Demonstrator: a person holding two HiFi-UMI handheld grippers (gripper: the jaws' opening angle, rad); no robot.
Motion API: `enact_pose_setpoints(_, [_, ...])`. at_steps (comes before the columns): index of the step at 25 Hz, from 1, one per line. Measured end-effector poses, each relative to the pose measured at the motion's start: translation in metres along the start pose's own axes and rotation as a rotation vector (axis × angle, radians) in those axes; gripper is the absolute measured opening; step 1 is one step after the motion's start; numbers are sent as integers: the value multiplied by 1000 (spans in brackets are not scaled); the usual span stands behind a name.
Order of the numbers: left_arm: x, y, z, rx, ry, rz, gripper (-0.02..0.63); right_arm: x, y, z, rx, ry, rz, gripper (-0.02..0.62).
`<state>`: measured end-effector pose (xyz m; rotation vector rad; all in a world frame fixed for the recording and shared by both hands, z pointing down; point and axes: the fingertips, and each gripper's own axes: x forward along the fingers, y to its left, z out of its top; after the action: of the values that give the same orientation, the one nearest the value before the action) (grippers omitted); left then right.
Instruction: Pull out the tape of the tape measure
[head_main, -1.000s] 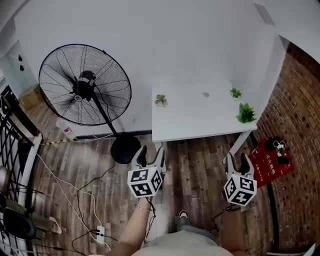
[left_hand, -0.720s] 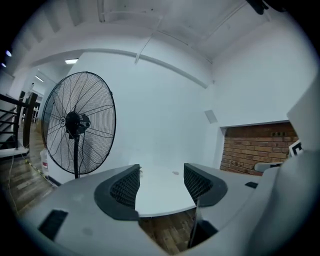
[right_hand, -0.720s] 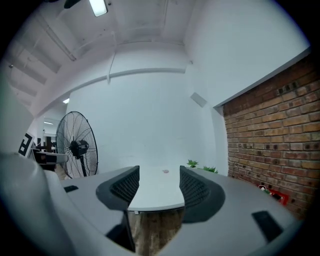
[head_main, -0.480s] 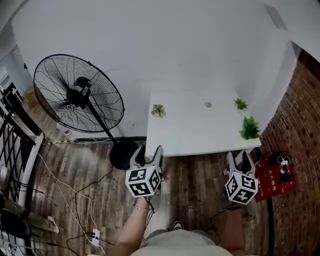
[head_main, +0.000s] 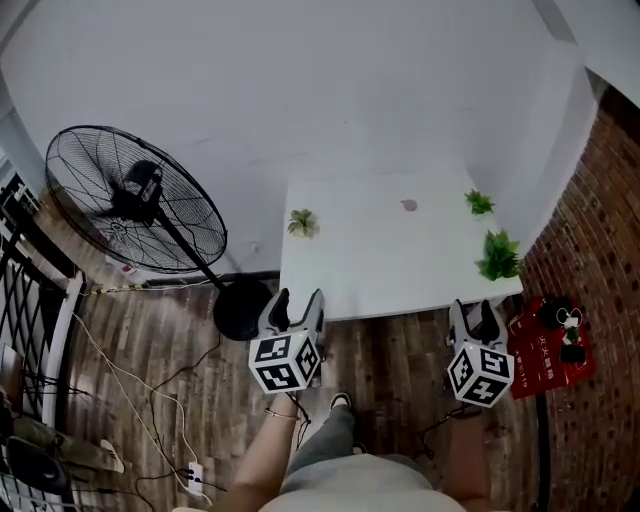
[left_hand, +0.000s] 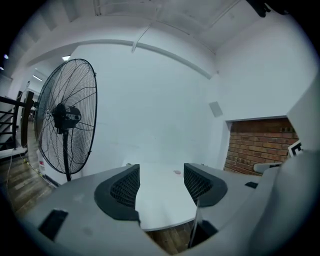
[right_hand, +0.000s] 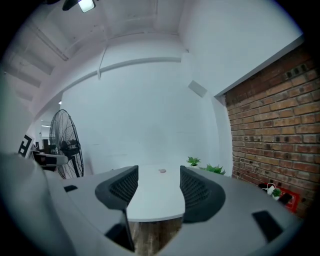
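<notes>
- Closer than a second ago: the white worktop (head_main: 380, 270) now fills more of the head view, the pedestal fan (head_main: 135, 200) has slid towards the left edge, and a shoe (head_main: 340, 401) shows stepping forward.
- My only candidate for the tape measure (head_main: 408, 205) is a small roundish lump lying alone on the far part of the worktop. It is too small for me to be sure, and I see no tape drawn from it.
- The left hand-held gripper (head_main: 297, 303) hovers just short of the worktop's near edge. Its own view shows the jaws spread with nothing between them, only the worktop beyond.
- The right hand-held gripper (head_main: 473, 312) hangs by the near right corner, likewise released and empty.
- Both are well apart from the lump, so I judge the task not yet begun. The reach, the grasp on the case, the pinch on the tape's end and the pull are all left.
- Three small potted plants (head_main: 498, 256) stand on the worktop: two near the right edge, one at the left.
- On the wooden floor a red box (head_main: 548, 345) lies by the brick wall.
</notes>
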<state>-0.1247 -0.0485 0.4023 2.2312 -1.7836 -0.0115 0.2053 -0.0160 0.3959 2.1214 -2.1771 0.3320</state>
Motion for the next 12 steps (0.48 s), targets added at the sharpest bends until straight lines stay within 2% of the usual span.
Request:
enact_pose_setpoints(6, [59,-4,5,11,8,-57,264,43,-2,8,5,-10,-25,267])
enact_pose_setpoints(12, [139,-3,30,17,0,-116,264,103,-13,24,15,-16,-69,270])
